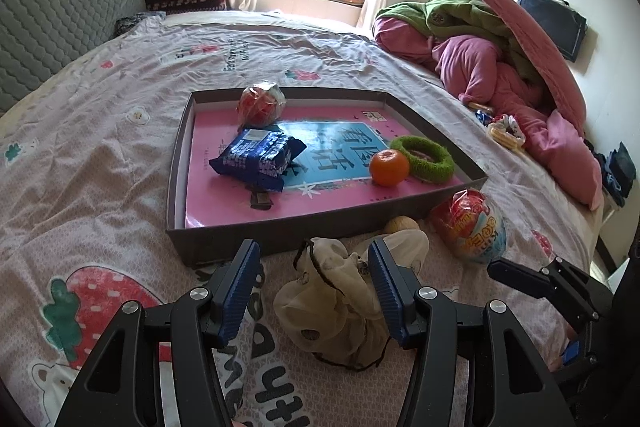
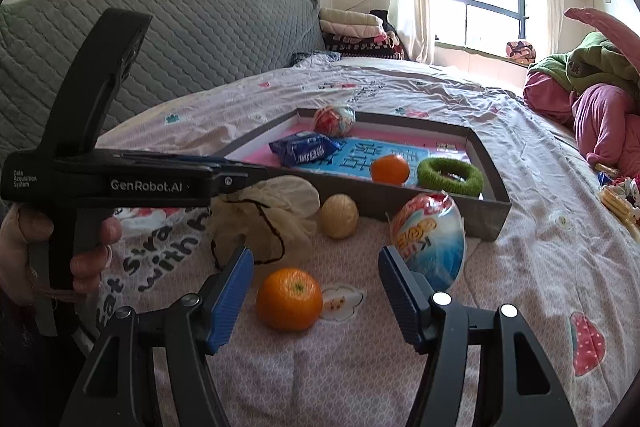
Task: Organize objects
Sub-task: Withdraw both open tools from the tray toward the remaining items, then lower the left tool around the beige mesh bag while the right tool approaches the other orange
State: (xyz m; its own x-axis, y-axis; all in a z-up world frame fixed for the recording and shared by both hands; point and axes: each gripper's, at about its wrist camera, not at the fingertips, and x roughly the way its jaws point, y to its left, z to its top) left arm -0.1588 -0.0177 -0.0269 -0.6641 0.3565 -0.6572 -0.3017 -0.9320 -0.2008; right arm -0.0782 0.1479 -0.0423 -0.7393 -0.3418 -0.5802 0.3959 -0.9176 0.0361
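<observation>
A shallow grey box [image 1: 224,241] [image 2: 484,217] with a pink book as its floor lies on the bed. In it are a blue snack pack [image 1: 260,157] [image 2: 304,151], an orange [image 1: 389,167] [image 2: 390,169], a green ring [image 1: 424,159] [image 2: 450,175] and a wrapped toy egg [image 1: 262,105] [image 2: 334,120]. My left gripper [image 1: 314,289] is open around a beige mesh pouch [image 1: 332,303] [image 2: 264,219] in front of the box. My right gripper [image 2: 316,291] is open around a second orange [image 2: 289,299]. A tan ball [image 1: 402,224] [image 2: 340,215] and a second toy egg [image 1: 470,227] [image 2: 428,241] lie beside the box.
A pile of pink and green bedding [image 1: 500,67] [image 2: 592,107] fills the bed's right side, with small toys [image 1: 504,131] [image 2: 620,199] near it. A grey quilted headboard [image 1: 52,23] [image 2: 180,39] stands at the left. The right gripper shows in the left wrist view [image 1: 552,287].
</observation>
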